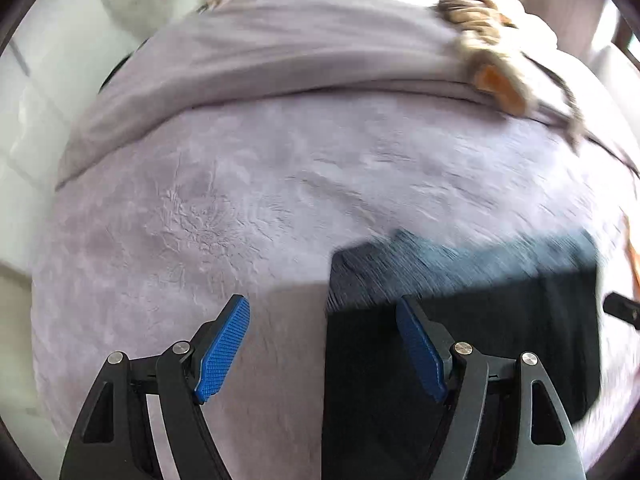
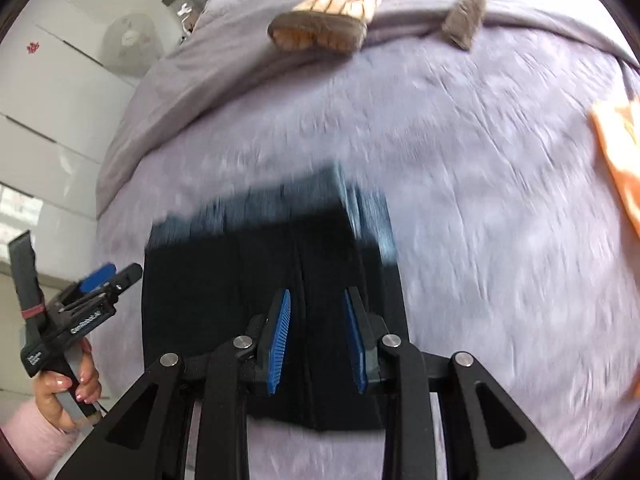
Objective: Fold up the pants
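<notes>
We see the pants lying folded into a dark rectangle on the near part of the bed, which is covered in a lilac textured spread. In the left wrist view they lie to the right, their left edge running between the left gripper's two blue pads; its fingers stand wide apart with nothing between them, the left one over bare spread, the right one over the dark cloth. In the right wrist view the pants sit straight ahead, and the right gripper hangs over their middle with its fingers apart and empty. Both views are blurred, so we cannot tell whether either gripper touches the cloth.

Only the right wrist view shows the left gripper from outside, at the far left beside the pants, held by a hand with painted nails and a pink sleeve. That view also shows a fan and white cabinets to the left, and an orange cloth at the right edge of the bed.

Both views show a folded-back blanket across the far side, with a striped tan garment on it; the right wrist view shows it more plainly.
</notes>
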`<action>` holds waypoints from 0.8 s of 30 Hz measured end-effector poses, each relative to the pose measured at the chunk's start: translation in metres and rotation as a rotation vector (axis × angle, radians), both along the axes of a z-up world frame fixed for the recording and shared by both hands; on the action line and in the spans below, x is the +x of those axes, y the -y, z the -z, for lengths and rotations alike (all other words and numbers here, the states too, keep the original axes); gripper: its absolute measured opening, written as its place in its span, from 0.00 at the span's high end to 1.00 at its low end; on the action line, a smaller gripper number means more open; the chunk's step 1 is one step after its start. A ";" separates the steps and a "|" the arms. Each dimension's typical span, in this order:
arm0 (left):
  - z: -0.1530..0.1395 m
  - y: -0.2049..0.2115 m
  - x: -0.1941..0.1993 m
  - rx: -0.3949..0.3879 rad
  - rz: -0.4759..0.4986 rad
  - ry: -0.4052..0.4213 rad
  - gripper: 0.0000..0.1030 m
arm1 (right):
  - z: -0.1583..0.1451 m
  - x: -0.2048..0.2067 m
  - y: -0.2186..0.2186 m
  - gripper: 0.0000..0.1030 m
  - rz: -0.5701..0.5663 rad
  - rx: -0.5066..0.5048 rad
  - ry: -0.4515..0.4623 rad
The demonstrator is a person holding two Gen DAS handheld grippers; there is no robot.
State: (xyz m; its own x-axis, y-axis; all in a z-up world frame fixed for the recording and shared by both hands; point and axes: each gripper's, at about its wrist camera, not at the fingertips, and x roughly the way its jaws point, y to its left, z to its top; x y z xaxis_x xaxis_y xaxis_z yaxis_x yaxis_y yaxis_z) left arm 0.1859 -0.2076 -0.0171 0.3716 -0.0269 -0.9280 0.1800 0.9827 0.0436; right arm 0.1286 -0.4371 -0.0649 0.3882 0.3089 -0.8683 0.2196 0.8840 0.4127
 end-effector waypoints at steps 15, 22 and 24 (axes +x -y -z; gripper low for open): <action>0.008 0.001 -0.005 0.035 0.015 -0.069 0.19 | 0.049 0.021 -0.012 0.67 -0.012 -0.099 -0.136; -0.001 0.003 -0.029 0.049 0.056 -0.099 0.19 | 0.034 -0.011 -0.019 0.65 -0.007 -0.123 -0.127; 0.001 0.003 -0.039 0.053 0.072 -0.109 0.19 | 0.031 -0.018 -0.023 0.65 -0.002 -0.134 -0.126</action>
State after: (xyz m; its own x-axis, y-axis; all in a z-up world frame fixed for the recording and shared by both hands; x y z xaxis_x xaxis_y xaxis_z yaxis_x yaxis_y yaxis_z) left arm 0.1473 -0.2104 -0.0183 0.2670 0.0008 -0.9637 0.2563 0.9639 0.0718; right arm 0.1103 -0.4145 -0.0954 0.2732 0.1876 -0.9435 0.2599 0.9299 0.2602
